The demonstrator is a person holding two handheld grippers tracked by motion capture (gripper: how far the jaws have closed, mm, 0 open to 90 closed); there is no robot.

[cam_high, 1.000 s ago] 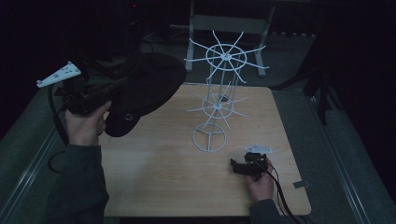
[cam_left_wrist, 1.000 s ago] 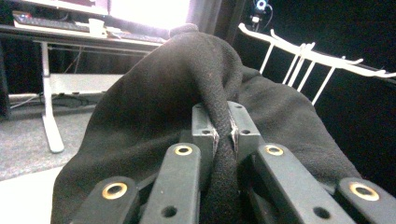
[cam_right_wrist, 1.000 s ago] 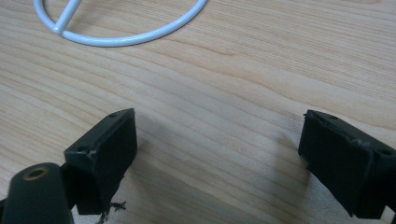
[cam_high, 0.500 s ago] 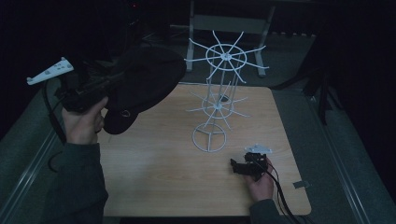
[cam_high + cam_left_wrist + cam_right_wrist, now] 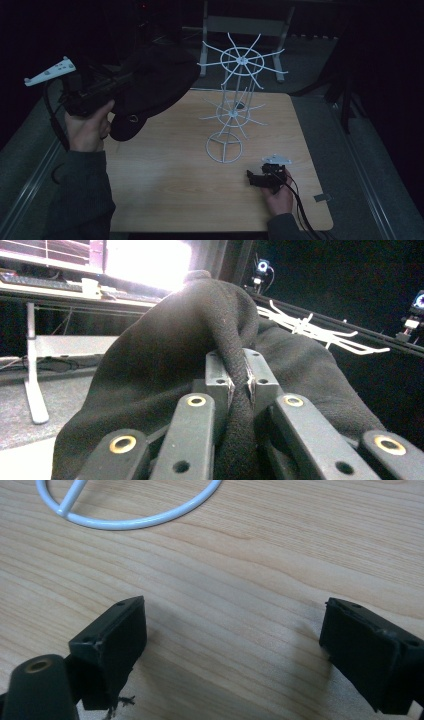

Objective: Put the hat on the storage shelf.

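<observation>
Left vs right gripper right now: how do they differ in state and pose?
The left gripper is shut on a fold of the black cloth; the right gripper is open with nothing between its fingers. The left is held up beyond the table's left edge, carrying the cloth; the right sits low over the wooden table, near the white wire rack's base ring. Both are hand-held and black.

Hat (image 5: pixel 155 82): plain black fabric, no visible pattern. Wire rack (image 5: pixel 232 112): white throughout, including its ring base. Counter (image 5: pixel 175 195): light wood with fine lengthwise grain lines. Left gripper (image 5: pixel 239 385): grey fingers, black links with brass-coloured rivets, white plate on top. Right gripper (image 5: pixel 232 645): black fingers, white plate on top. Floor beside the counter: grey. Sleeve (image 5: pixel 82 200): dark grey.
</observation>
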